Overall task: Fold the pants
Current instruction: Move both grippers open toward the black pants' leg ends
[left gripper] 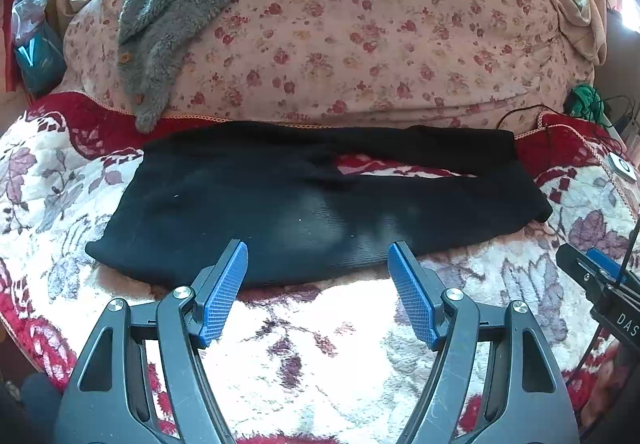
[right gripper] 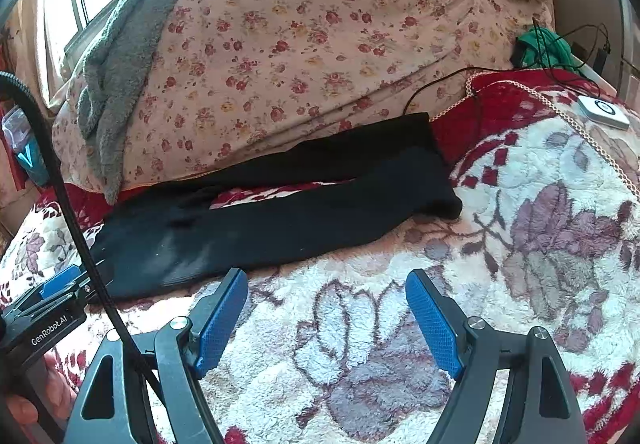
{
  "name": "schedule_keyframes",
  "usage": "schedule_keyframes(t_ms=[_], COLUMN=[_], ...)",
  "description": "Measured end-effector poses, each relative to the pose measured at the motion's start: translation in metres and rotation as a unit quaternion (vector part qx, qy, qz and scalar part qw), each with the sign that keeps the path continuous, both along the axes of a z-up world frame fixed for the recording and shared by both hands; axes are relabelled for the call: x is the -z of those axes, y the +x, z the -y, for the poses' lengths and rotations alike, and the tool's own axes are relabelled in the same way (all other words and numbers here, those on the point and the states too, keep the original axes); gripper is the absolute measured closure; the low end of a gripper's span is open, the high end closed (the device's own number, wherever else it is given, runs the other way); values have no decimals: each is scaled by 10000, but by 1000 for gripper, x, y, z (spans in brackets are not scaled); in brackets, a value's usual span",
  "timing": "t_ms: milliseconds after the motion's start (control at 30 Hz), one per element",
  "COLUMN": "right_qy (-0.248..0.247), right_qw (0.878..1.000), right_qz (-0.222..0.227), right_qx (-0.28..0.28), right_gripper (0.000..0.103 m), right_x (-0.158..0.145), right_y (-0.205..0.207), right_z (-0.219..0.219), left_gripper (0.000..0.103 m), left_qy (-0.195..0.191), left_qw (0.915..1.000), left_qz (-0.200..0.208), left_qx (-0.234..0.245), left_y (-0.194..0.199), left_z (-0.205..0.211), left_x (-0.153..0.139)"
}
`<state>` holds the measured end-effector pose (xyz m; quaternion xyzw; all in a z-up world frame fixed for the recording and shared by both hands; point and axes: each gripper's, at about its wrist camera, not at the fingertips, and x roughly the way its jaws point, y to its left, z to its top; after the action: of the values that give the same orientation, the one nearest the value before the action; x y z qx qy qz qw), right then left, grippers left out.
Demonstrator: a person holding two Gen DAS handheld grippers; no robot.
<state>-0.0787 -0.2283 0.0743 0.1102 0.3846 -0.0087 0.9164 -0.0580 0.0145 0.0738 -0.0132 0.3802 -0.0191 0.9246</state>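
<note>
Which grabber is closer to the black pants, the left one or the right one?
Left. The left gripper is open right at the near edge of the black pants, its fingertips overlapping the fabric. The right gripper is open too, over the fleece blanket, short of the legs.

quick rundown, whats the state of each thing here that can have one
black pants: laid flat on the blanket, legs apart, not yet folded
left gripper: open, empty, at the pants' near edge
right gripper: open, empty, over the blanket
grey fleece garment: draped loose over the floral quilt
black cable: trailing slack across the bedding
</note>
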Motion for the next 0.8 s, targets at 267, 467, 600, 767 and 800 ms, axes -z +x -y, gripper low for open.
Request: schedule_keyframes(t_ms=[267, 467, 600, 767, 800], right_qy=[10, 31, 138, 524, 612], right_qw=[9999, 9998, 9992, 9976, 9970], right_qz=[-57, -208, -362, -452, -464], right_qx=[86, 33, -44, 8, 4], right_gripper=[23, 23, 23, 23, 23], right_x=[7, 20, 35, 52, 54], right_y=[2, 10, 19, 29, 32], right_z=[5, 7, 12, 27, 29], left_gripper=[30, 30, 30, 30, 30], left_qy=[61, -192, -713, -1216, -1216], left_qw=[9998, 9990, 9950, 9872, 9868], left_qz=[-117, -339, -582, -686, -675], left_qx=[-116, -227, -397, -765, -826], left_y=[5, 9, 11, 13, 14], left_z=[-8, -31, -63, -107, -113], left_x=[8, 24, 37, 51, 52])
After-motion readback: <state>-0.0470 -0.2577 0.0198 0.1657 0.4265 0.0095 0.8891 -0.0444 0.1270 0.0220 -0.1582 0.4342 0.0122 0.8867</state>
